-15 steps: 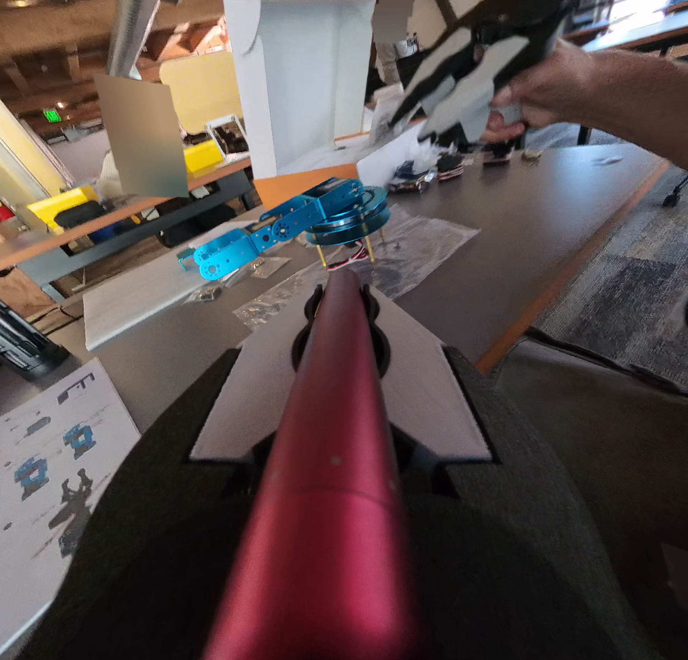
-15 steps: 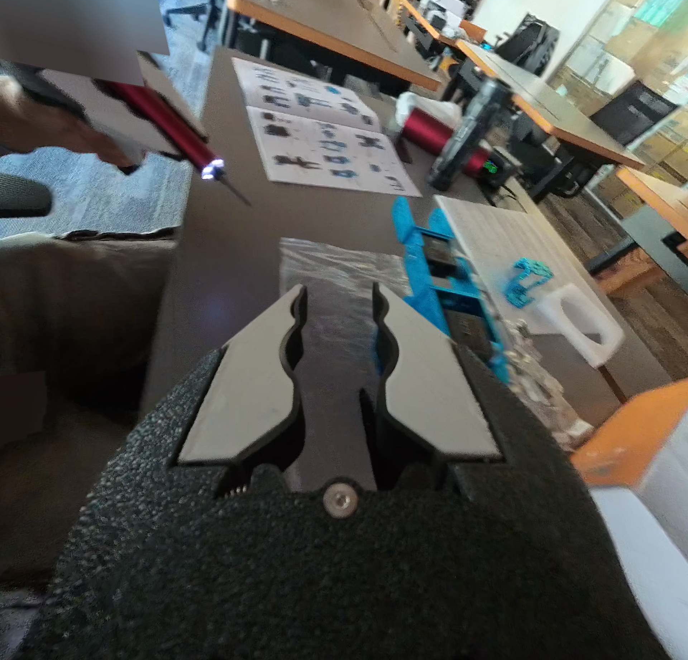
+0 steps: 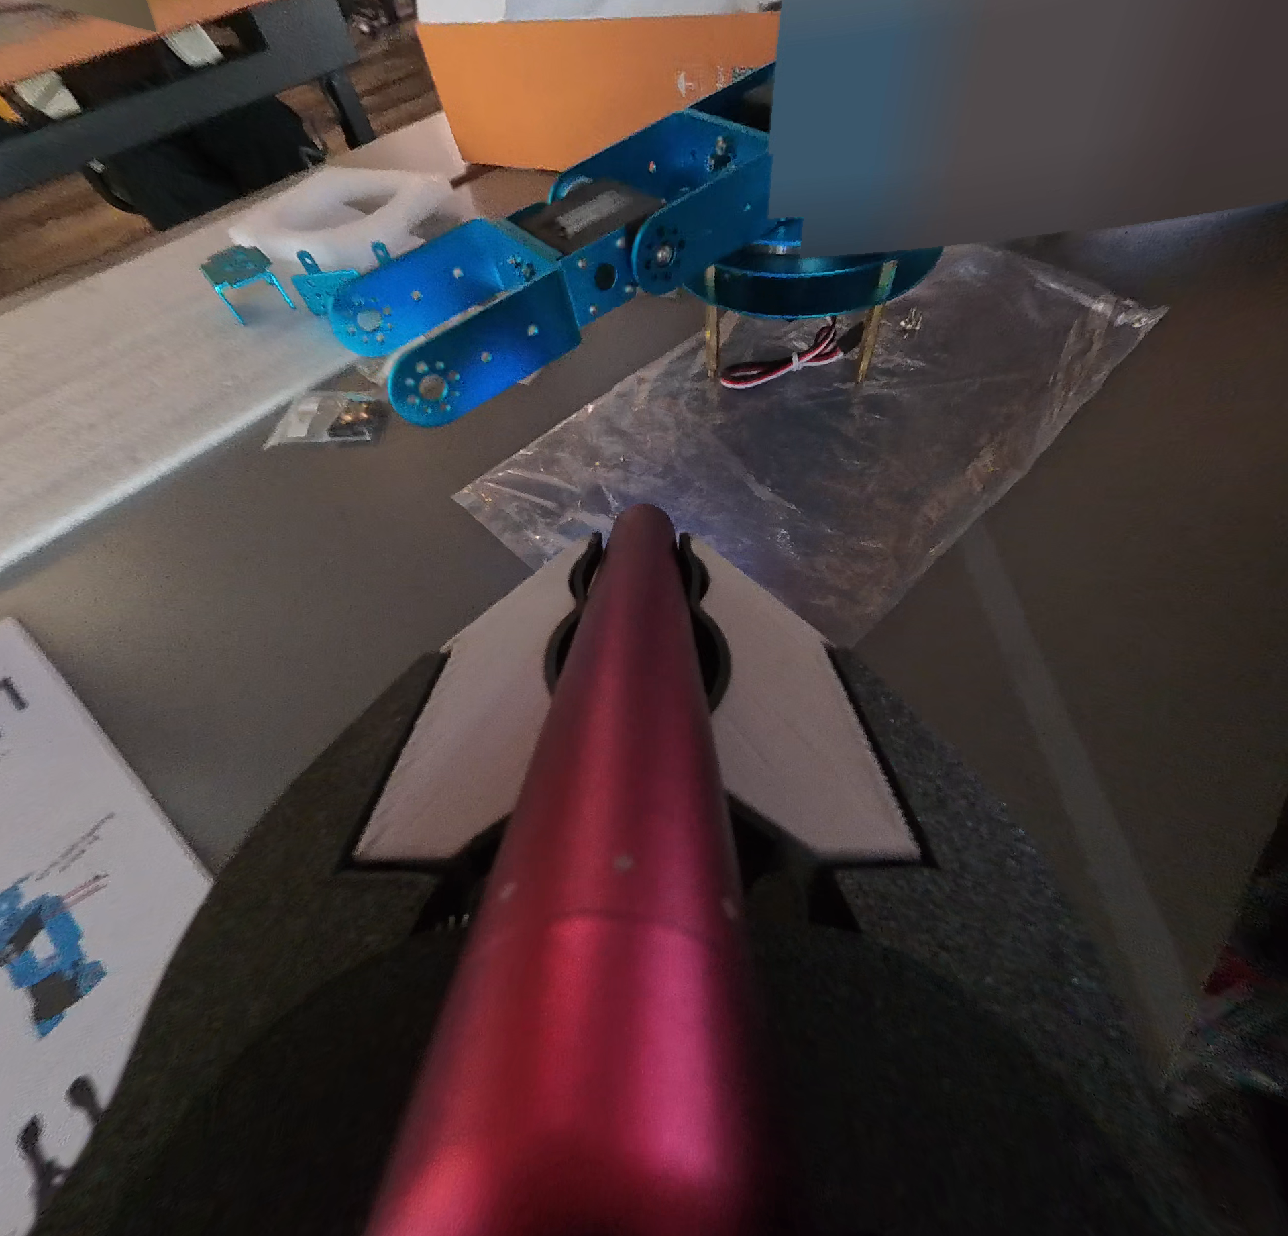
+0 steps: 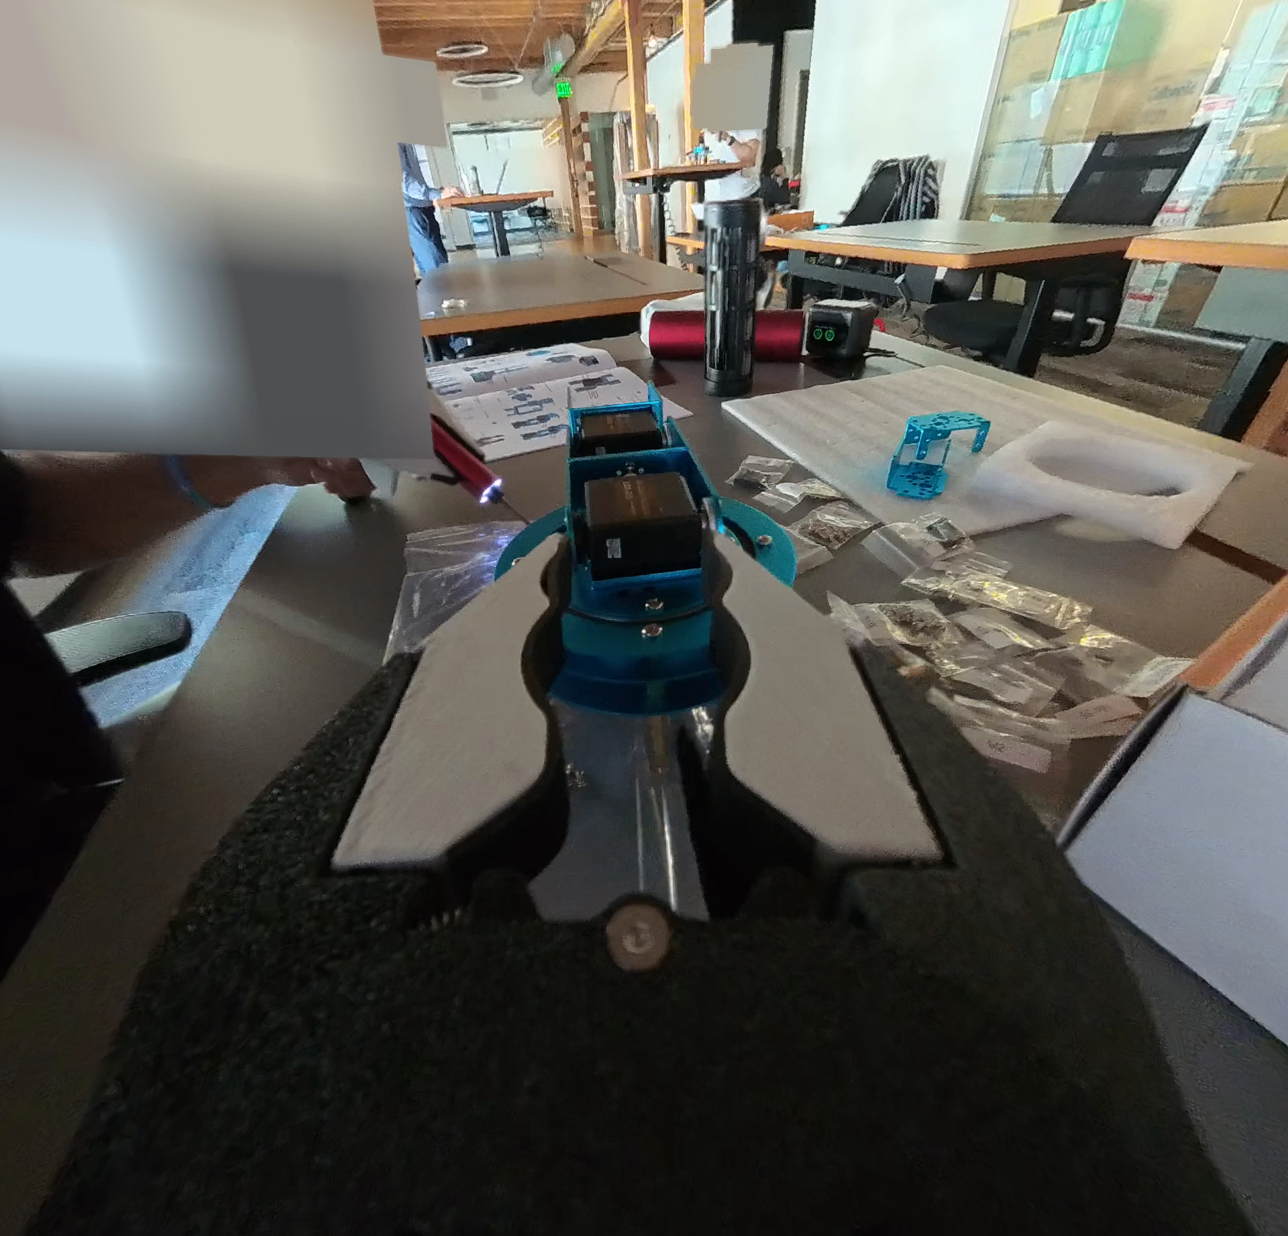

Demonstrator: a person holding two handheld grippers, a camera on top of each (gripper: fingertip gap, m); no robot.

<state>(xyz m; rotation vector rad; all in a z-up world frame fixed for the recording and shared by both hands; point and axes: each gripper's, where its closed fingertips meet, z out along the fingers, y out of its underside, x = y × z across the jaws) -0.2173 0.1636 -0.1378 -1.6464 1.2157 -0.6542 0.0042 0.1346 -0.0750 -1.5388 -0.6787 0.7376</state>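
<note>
The left gripper (image 3: 638,561) is closed tight around a red screwdriver (image 3: 613,854), which runs straight out between its two fingers. In the right wrist view the same tool (image 4: 463,463) has a small light glowing at its tip, and the tip hangs just above the table, near the round base of the blue robot arm (image 4: 631,540). The right gripper (image 4: 635,561) has its fingers spread apart, one on each side of the blue arm's lower part, by a black motor block (image 4: 641,526). I cannot tell if the fingers touch it. The blue arm stands on thin gold legs (image 3: 712,341) over a clear plastic bag (image 3: 801,456) that lies flat on the dark table (image 3: 279,554). Red, white and black wires (image 3: 780,369) curl under its base. A white foam sheet (image 4: 864,429) lies past the arm, with a small blue bracket (image 4: 930,453) on it. Many little clear bags of parts (image 4: 976,617) lie beside the arm. An open booklet with pictures (image 4: 530,394) lies farther back, near a tall black bottle (image 4: 728,296) and a red tube (image 4: 697,334). A white box (image 4: 1185,840) sits close on the right.
</note>
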